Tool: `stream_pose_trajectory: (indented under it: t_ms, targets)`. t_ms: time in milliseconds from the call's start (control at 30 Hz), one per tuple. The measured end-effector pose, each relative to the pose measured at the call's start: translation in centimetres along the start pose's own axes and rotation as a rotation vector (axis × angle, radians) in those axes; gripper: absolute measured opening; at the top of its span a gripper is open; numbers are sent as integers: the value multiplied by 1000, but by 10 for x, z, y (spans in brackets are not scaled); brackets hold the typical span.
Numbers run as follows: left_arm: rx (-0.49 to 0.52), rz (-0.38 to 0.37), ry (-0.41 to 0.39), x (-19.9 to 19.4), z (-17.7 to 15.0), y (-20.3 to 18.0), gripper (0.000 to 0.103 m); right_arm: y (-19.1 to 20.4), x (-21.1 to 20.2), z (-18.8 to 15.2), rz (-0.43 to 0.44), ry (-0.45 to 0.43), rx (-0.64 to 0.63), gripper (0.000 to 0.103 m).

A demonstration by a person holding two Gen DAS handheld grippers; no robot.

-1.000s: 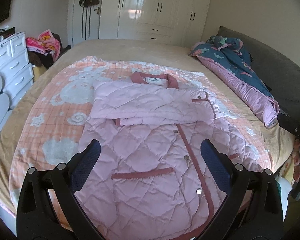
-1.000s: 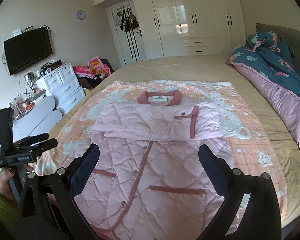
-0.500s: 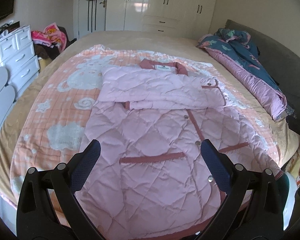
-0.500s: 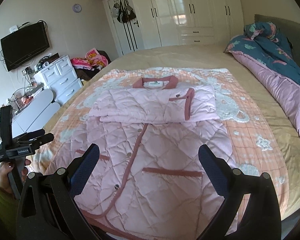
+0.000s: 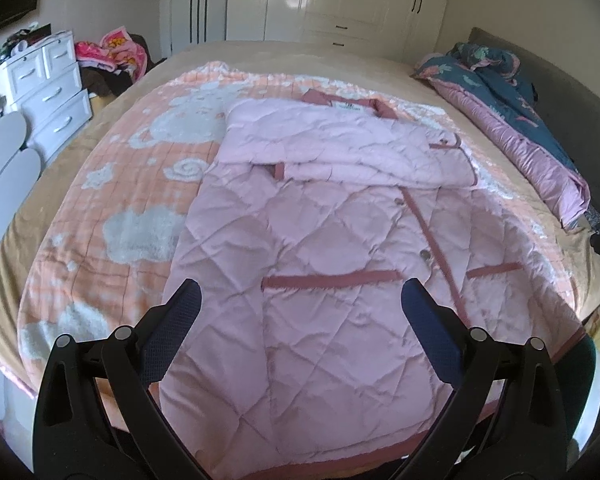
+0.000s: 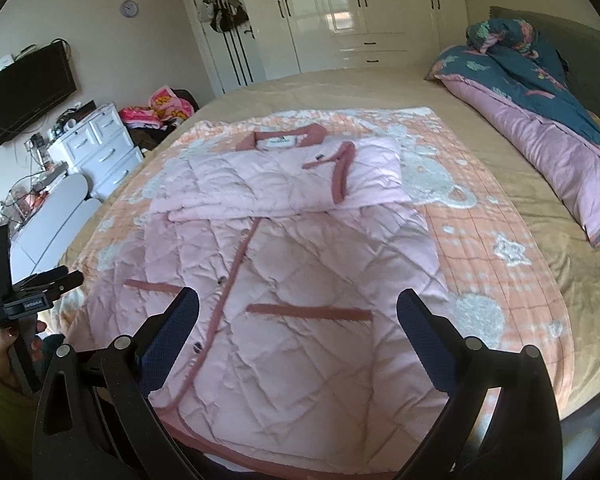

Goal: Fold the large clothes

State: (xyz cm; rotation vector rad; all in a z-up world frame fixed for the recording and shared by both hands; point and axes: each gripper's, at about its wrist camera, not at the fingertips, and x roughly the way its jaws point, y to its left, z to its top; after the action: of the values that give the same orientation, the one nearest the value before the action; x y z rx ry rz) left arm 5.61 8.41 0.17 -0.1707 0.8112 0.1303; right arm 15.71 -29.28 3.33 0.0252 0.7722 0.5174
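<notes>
Blue-padded fingers of the left gripper (image 5: 300, 300) and right gripper (image 6: 298, 308) stand spread wide, empty, above the hem of the pink quilted coat with dusty-rose trim (image 5: 320, 280). It lies face up on the peach-and-white plush blanket (image 5: 112, 208) covering the tan bed (image 6: 500, 152), both sleeves folded across its chest below the collar. Compared with a second ago, both cameras sit closer and lower over the coat's hem. A hand (image 6: 4, 352) holds the left tool at the right view's edge; the coat's bottom edge is partly hidden by the grippers.
</notes>
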Motion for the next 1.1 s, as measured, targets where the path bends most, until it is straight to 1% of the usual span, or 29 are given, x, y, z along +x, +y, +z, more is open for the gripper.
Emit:
stream_pose_trajectory:
  t_ms: [433,867,1100]
  targets:
    - [-17,49,63,17,-22,20,94,-35,15,-29,-53,88,31,99]
    - [-27,100,152,31,-50,46,94,-61,25,-51,-99,167,59,99]
    - [-51,82,214,35,-69,59,94,-68,27,-58,-121,194,64,99]
